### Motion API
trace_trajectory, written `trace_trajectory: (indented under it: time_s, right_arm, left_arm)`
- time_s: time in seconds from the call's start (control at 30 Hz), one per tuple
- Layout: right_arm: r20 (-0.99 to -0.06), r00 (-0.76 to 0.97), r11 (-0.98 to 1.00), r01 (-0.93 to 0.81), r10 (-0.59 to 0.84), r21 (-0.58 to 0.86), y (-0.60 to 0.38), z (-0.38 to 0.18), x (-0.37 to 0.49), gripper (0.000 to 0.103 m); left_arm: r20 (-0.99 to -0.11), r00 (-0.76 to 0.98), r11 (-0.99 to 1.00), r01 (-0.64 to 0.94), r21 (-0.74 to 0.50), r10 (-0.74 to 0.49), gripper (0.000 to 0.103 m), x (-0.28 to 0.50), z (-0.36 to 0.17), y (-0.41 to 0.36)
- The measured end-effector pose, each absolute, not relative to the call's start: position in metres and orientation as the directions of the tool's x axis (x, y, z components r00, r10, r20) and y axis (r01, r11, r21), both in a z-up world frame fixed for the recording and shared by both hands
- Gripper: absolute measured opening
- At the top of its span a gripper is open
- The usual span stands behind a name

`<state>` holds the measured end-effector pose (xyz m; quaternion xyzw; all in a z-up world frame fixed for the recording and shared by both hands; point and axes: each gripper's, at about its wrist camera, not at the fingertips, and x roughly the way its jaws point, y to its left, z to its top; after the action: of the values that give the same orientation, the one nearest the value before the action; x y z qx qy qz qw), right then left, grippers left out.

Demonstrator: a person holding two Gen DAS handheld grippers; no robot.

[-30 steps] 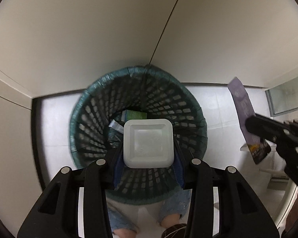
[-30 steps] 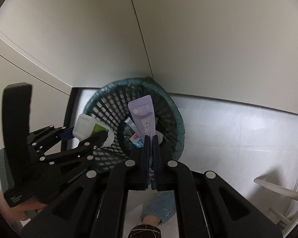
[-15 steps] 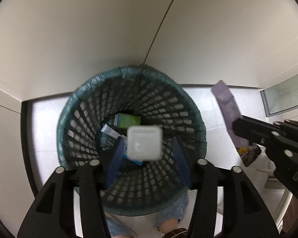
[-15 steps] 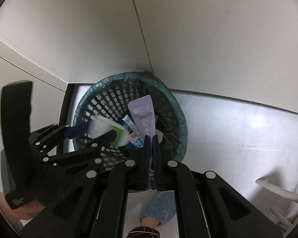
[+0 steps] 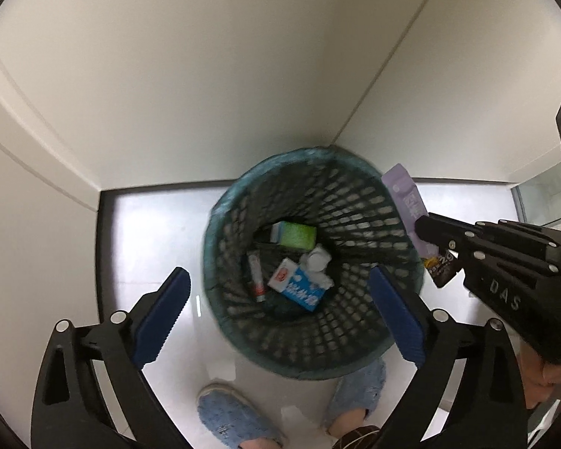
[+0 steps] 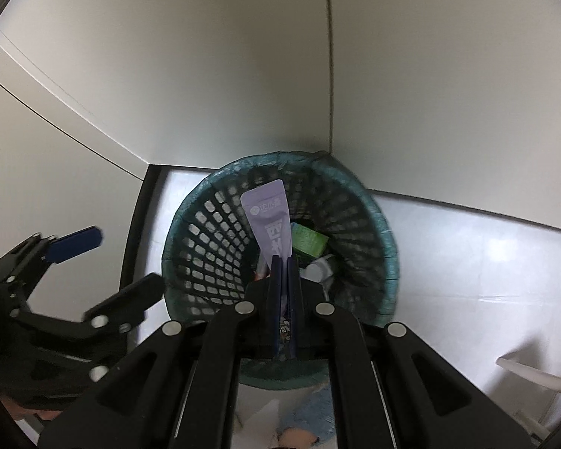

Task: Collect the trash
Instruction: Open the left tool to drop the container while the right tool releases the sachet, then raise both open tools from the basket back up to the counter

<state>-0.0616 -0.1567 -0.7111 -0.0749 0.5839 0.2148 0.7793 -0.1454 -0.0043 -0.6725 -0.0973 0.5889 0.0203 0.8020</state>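
A dark green mesh trash basket (image 5: 359,202) stands on the floor in a wall corner; it also shows in the right wrist view (image 6: 205,224). Inside lie a green carton (image 5: 297,235), a blue-and-white carton (image 5: 299,288), a small tube (image 5: 256,277) and a white bottle (image 5: 316,260). My left gripper (image 5: 278,310) is open and empty above the basket. My right gripper (image 6: 285,262) is shut on a purple pouch (image 6: 269,217), held over the basket's rim; the pouch (image 5: 407,202) also shows in the left wrist view.
The basket sits in a corner of pale walls (image 5: 205,75) on a light tiled floor (image 6: 467,262). The person's blue slippers (image 5: 235,419) stand just in front of the basket. A white chair leg (image 6: 535,374) is at the right.
My left gripper opened and the white bottle dropped into the basket. The left gripper rose away. The right gripper kept the purple pouch and moved closer over the basket.
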Motion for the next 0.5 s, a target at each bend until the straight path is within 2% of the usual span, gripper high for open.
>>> trace_trajectory:
  time_s: [0.4,0.47,0.5]
  right_arm:
    - [-0.947,0.212,0.888,-0.442,0.243,0.129,-0.128,-0.741,-0.059,0.005]
    - [-0.949,0.204,0.887,-0.443,0.241,0.131,-0.128,-0.741,-0.058,0.010]
    - [-0.950,0.203,0.888,-0.440,0.239,0.130,-0.128,-0.742,-0.057,0.018]
  left_arm:
    - [-0.966,0.248,0.972,-0.199,-0.125,-0.073,0.097,-0.160,-0.690,0.023]
    - [-0.968,0.237,0.968,-0.212,-0.137,-0.085,0.097,-0.160,-0.694,0.025]
    - [-0.968,0.233,0.965,-0.221,-0.144,-0.091,0.097,-0.160,-0.695,0.027]
